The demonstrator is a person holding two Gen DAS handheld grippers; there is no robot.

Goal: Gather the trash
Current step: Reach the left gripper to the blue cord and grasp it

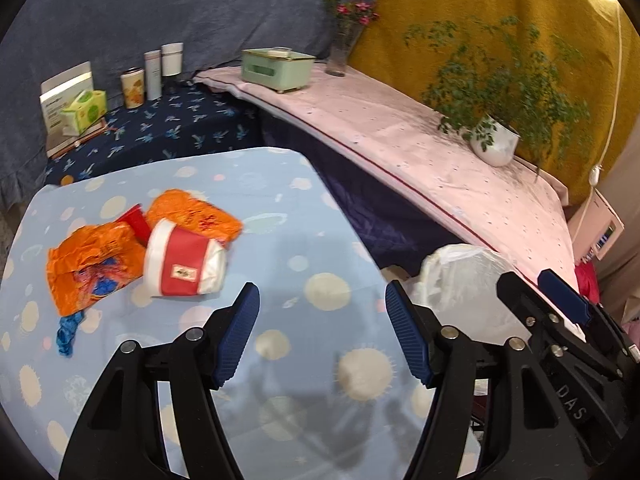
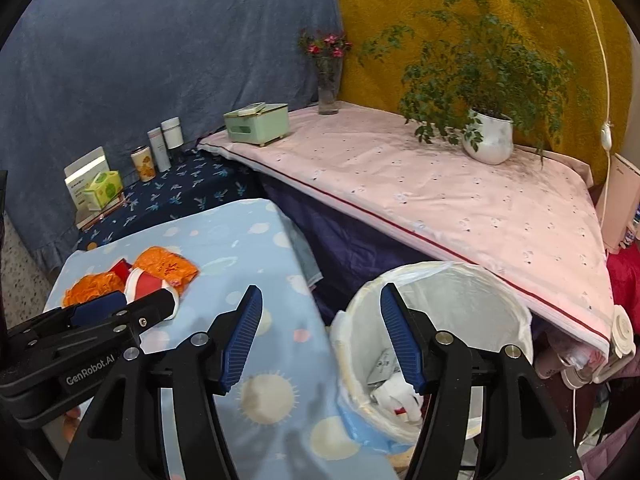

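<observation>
A red and white paper cup (image 1: 186,266) lies on its side on the light blue table (image 1: 280,208), among two crumpled orange wrappers (image 1: 90,268) (image 1: 192,212), a small red piece (image 1: 136,222) and a blue scrap (image 1: 68,330). My left gripper (image 1: 320,332) is open and empty, right of and nearer than the cup. My right gripper (image 2: 322,334) is open and empty over the near rim of the white-lined trash bin (image 2: 516,308), which holds paper trash (image 2: 394,392). The cup (image 2: 150,282) and wrappers (image 2: 168,266) also show in the right wrist view.
A pink-covered table (image 2: 440,200) stands behind the bin with a potted plant (image 2: 488,140), a green box (image 2: 256,122) and a flower vase (image 2: 329,88). A dark blue shelf (image 1: 168,132) holds tins and boxes. Blue and yellow cloths hang behind.
</observation>
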